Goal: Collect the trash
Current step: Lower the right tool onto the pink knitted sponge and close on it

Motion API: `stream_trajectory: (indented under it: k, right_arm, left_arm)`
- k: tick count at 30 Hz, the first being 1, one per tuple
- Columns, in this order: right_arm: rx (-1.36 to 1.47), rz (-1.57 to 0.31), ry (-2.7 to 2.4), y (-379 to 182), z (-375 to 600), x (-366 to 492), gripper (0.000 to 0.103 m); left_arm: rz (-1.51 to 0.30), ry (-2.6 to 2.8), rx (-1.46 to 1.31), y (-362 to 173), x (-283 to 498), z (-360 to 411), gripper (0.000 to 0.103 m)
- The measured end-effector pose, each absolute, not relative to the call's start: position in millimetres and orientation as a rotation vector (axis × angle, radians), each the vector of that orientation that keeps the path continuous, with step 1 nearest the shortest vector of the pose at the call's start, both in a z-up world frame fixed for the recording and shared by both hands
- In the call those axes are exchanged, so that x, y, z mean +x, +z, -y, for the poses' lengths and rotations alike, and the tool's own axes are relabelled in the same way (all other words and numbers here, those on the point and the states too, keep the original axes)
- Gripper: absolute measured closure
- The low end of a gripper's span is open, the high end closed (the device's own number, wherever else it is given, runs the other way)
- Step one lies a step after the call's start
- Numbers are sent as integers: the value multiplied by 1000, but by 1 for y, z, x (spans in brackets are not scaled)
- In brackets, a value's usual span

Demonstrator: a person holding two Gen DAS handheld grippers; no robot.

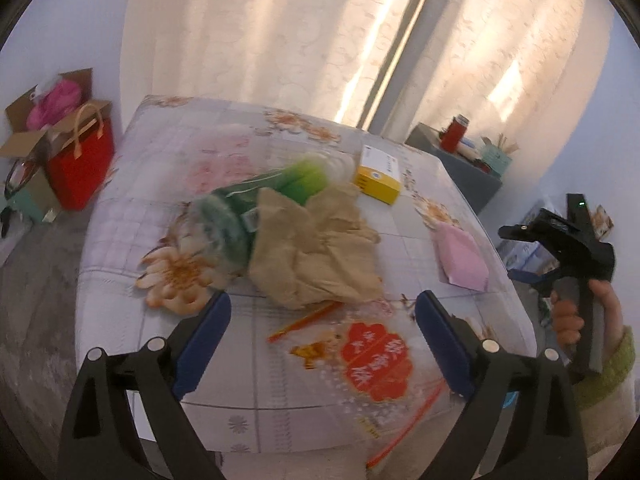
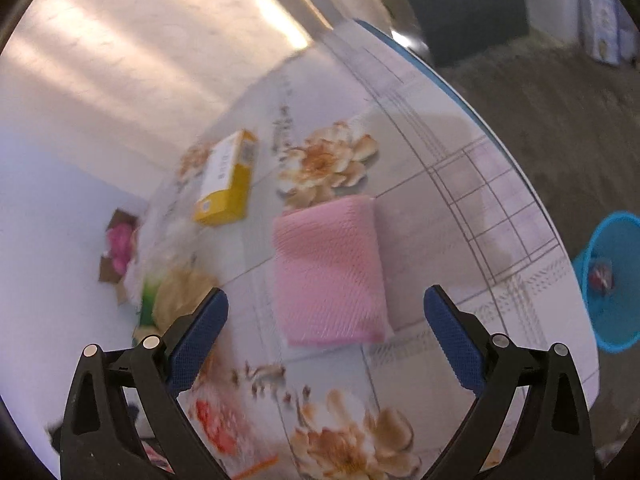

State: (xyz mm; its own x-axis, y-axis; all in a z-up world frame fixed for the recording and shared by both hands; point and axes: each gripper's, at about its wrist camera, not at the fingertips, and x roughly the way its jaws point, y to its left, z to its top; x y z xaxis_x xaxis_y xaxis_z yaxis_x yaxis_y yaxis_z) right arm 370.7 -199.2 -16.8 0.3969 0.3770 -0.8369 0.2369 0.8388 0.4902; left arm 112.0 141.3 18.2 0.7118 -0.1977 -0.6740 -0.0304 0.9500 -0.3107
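Note:
On the flowered table (image 1: 248, 420) lie a crumpled brown paper (image 1: 316, 252), a green plastic bottle (image 1: 256, 204) partly under it, a yellow-and-white box (image 1: 378, 178) and a pink tissue pack (image 1: 464, 258). My left gripper (image 1: 322, 344) hangs open just short of the brown paper, nothing between its fingers. In the right wrist view my right gripper (image 2: 326, 340) stands open over the pink tissue pack (image 2: 328, 268), apart from it. The yellow box (image 2: 226, 180) lies beyond. The right gripper also shows at the table's right side in a hand (image 1: 568, 312) in the left wrist view.
A blue bin (image 2: 612, 280) with something inside stands on the floor right of the table (image 2: 440, 208). A red bag (image 1: 82, 168) and an open carton (image 1: 36, 128) sit on the floor at left. A dark side table (image 1: 460, 164) stands by the curtains. A clear wrapper with red print (image 1: 376, 360) lies near the front edge.

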Motion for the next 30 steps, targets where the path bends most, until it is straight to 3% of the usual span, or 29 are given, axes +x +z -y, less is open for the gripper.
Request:
stream_trajectory:
  k: [13,30]
  right_arm:
    - [360,-1300,43,-48,156,409,8]
    - [-26,-1289,81,-63,81,400,7]
  left_arm:
    - [-815,-106,-327,11,128,-148,10]
    - [-806,-68,-318,14,119,-156,10]
